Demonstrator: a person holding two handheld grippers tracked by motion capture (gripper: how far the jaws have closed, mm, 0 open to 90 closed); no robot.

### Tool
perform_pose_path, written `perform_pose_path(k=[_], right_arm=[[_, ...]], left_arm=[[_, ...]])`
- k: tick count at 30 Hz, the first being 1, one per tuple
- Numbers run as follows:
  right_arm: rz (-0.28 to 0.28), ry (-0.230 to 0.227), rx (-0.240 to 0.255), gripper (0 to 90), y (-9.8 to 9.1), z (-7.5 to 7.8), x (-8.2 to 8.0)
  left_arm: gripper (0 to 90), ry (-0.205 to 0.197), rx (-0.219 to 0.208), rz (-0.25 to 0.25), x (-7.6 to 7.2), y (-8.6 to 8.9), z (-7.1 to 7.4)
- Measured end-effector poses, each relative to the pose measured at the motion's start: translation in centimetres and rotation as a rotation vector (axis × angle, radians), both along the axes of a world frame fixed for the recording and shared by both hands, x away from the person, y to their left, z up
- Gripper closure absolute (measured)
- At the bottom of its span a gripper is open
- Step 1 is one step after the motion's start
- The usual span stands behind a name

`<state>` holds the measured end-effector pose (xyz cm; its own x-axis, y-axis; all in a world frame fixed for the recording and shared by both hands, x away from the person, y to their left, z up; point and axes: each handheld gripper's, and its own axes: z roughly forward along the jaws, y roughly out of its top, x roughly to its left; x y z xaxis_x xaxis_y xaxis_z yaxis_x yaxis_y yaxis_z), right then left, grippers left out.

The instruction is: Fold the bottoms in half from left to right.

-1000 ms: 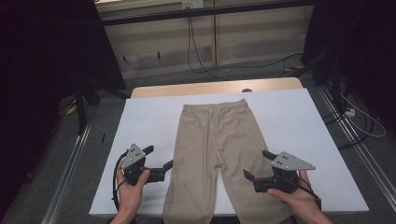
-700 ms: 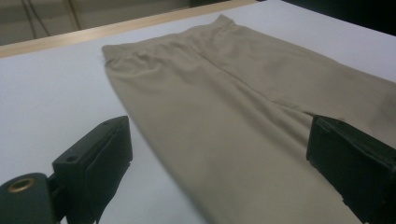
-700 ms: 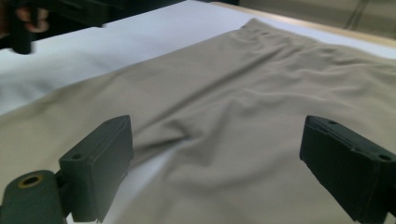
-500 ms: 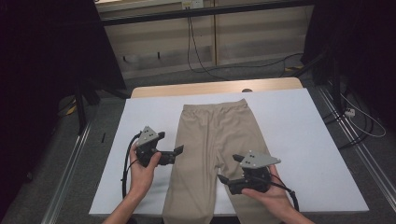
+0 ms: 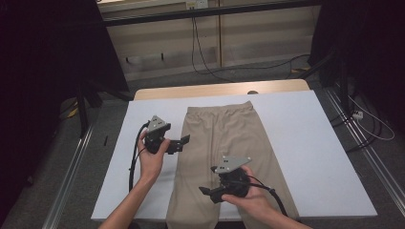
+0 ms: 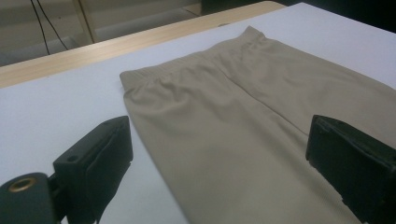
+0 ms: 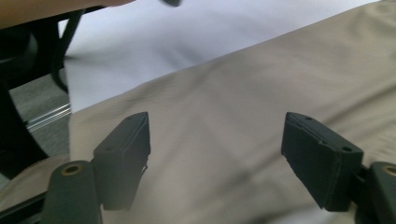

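High view: both hand-held grippers, left [image 5: 184,142] and right [image 5: 206,192], released over flat beige fabric trousers [image 5: 229,143]; right jaws have just been closing, nothing pinched yet. Probably grasp the leg edges squarely.

A white table [image 5: 305,143] carries flat-spread beige trousers [image 5: 229,143].

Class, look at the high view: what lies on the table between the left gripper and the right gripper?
In the high view, only the beige trousers lie between the left gripper and the right gripper.
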<state>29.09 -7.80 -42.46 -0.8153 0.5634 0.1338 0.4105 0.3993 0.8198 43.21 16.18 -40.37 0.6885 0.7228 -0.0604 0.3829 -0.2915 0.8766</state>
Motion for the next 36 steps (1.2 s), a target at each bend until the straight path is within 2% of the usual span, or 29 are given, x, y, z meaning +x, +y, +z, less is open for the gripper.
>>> perform_pose_path(k=[1,2,3,5,6,7,8,9,11,12,13,14,15,16,18,20,22,23,24,25,27,29,31,32,36], right_arm=[[0.013,0.004,-0.005,24.4,0.7,0.2,0.2],[0.013,0.004,-0.005,24.4,0.7,0.2,0.2],[0.009,-0.006,-0.013,22.9,1.2,0.7,0.4],[0.02,0.004,-0.003,20.7,1.7,1.0,0.8],[0.02,0.008,-0.003,21.1,1.9,1.0,0.8],[0.02,0.008,-0.003,21.1,1.9,1.0,0.8],[0.027,0.012,-0.012,18.7,2.7,1.0,0.9],[0.027,0.012,-0.012,18.7,2.7,1.0,0.9],[0.039,0.021,-0.009,21.0,3.3,0.9,0.8],[0.055,0.03,-0.008,25.9,4.0,0.6,0.6],[0.055,0.03,-0.008,25.9,4.0,0.6,0.6],[0.083,0.03,0.02,29.7,4.7,0.4,0.5],[0.083,0.03,0.02,29.7,4.7,0.4,0.5],[0.101,0.051,0.021,31.5,5.5,0.2,0.6],[0.112,0.054,0.012,32.8,5.9,0.1,0.6],[0.132,0.104,0.021,37.6,6.8,0.0,0.9],[0.135,0.129,0.031,40.6,7.3,0.0,1.1],[0.139,0.133,0.007,41.5,7.5,-0.1,1.2],[0.139,0.133,0.007,41.5,7.5,-0.1,1.2],[0.133,0.14,-0.033,45.0,7.9,-0.3,1.3],[0.134,0.15,-0.033,46.3,8.1,-0.4,1.3],[0.142,0.142,-0.058,48.8,8.8,-0.7,1.0],[0.143,0.139,-0.059,50.8,9.0,-0.8,0.9],[0.145,0.14,-0.056,52.3,9.4,-1.0,0.6],[0.149,0.129,-0.071,55.7,9.8,-1.4,0.4]], left_arm=[[7.3,0.026,-0.015,-0.011,0.8,-0.3,0.5],[7.2,0.026,-0.015,-0.011,0.8,-0.3,0.5],[7.2,0.027,-0.035,-0.012,1.2,-0.5,0.8],[7.2,-0.001,-0.034,0.01,2.1,-0.8,1.3],[7.2,-0.001,-0.034,0.01,2.1,-0.8,1.3],[7.2,0.022,-0.057,0.008,2.7,-0.8,1.4],[7.2,0.025,-0.054,0.019,3.5,-0.9,1.4],[7.2,0.025,-0.054,0.019,3.5,-0.9,1.4],[7.2,0.016,-0.03,0.026,4.6,-1.1,1.1],[7.4,0.034,-0.042,0.028,5.4,-1.2,0.7],[7.4,0.034,-0.042,0.028,5.4,-1.2,0.7],[7.3,0.042,-0.046,0.032,5.9,-1.3,0.5],[7.3,0.037,-0.036,0.034,6.2,-1.4,0.3],[7.4,0.026,-0.023,0.043,6.5,-1.5,0.0],[7.6,0.015,-0.018,0.057,7.1,-1.6,-0.3],[8.4,0.023,-0.015,0.054,8.0,-1.4,-0.7],[9.3,0.03,-0.021,0.053,8.2,-1.3,-0.8],[9.4,0.03,-0.025,0.054,8.5,-1.1,-0.9],[9.4,0.024,-0.023,0.063,8.7,-1.0,-1.0],[10.1,0.011,-0.017,0.083,9.0,-0.7,-1.1],[10.5,0.005,-0.023,0.095,9.3,-0.5,-1.2],[10.4,0.021,-0.042,0.11,9.6,-0.1,-1.6],[10.0,0.03,-0.048,0.111,9.6,-0.1,-1.8],[9.9,0.038,-0.008,0.112,9.7,0.0,-2.0],[9.7,0.066,0.004,0.113,9.6,-0.2,-2.5]])
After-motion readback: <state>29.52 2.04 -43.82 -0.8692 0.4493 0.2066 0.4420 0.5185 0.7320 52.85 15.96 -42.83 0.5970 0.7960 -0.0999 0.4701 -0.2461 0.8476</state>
